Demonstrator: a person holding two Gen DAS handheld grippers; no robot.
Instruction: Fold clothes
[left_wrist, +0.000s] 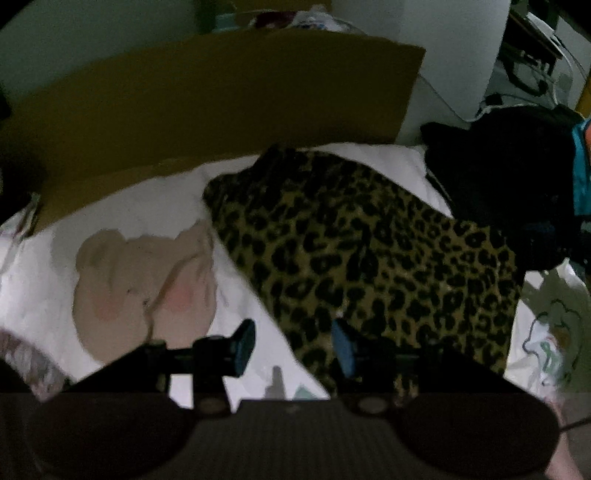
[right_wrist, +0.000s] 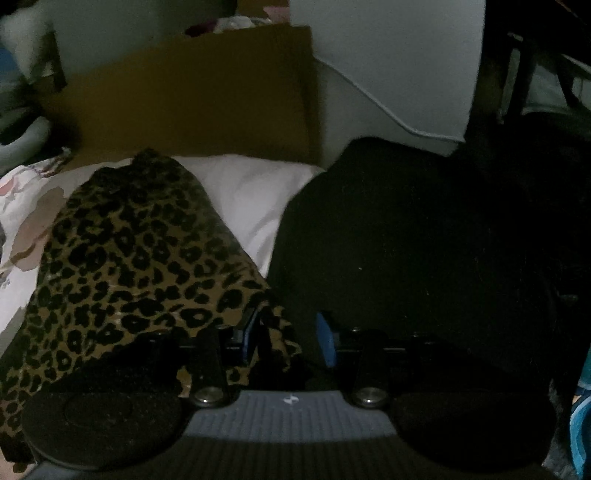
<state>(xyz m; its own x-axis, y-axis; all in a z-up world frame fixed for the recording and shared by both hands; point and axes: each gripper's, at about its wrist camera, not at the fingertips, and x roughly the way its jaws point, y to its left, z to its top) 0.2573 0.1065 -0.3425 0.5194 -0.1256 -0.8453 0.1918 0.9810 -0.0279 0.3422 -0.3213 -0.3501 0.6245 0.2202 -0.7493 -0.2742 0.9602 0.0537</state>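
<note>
A leopard-print garment (left_wrist: 369, 258) lies across the white printed bedsheet (left_wrist: 122, 206), running diagonally. My left gripper (left_wrist: 293, 347) hovers open at the garment's near left edge; its right finger is over the print and its left finger over bare sheet. In the right wrist view the same garment (right_wrist: 129, 258) fills the left side. A loose corner of it hangs between the fingers of my right gripper (right_wrist: 286, 334). The left pad lies against the cloth, while the right pad stands apart from it, so the jaws are open.
A pile of black clothing (right_wrist: 406, 240) lies right of the leopard garment, also seen as black clothing (left_wrist: 498, 166). A brown cardboard box (left_wrist: 221, 92) stands behind the bed. A white pillow (right_wrist: 251, 192) sits between the two garments. Cables and clutter are at the far right.
</note>
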